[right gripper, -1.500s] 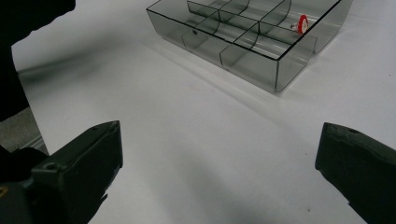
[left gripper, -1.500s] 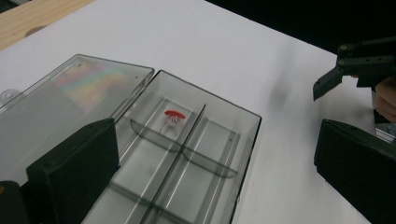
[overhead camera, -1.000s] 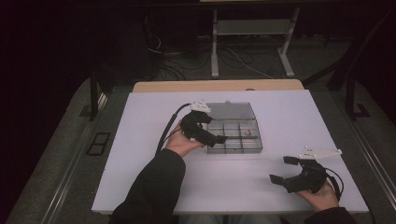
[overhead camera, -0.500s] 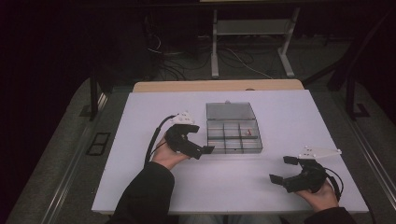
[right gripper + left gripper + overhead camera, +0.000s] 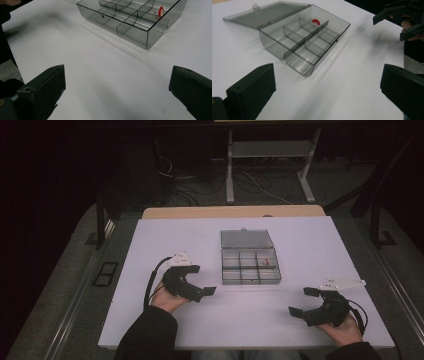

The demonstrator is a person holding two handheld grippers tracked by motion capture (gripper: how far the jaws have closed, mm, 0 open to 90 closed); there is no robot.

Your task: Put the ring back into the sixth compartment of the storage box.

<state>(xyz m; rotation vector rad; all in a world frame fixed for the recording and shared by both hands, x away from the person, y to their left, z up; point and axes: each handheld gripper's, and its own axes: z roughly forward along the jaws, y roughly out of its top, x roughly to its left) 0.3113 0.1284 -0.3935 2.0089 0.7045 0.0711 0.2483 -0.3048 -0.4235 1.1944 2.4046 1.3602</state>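
On the white table [image 5: 165,235] you have one clear grey box [image 5: 250,266], its lid [image 5: 246,239] swung open and lying flat on the far side. Count the compartments from the high view: six, in two rows of three. One small red-and-white piece [image 5: 266,262] lies in the box, in the far row's right-hand compartment; the other five hold nothing you can make out. From your left gripper view the piece [image 5: 316,22] sits at the far corner of the box [image 5: 304,37], and from your right gripper view it [image 5: 161,11] leans against the box's [image 5: 130,20] right wall.

You hold two grippers. Your left gripper [image 5: 200,292] rests on the table near its front left, jaws spread wide with nothing between them, their tips pointing toward the box's near left corner and stopping short of it. Your right gripper [image 5: 303,301] rests near the front right edge, jaws likewise wide apart and empty, aimed leftward across bare table. The box stands between the two grippers and farther from you than both, touched by neither
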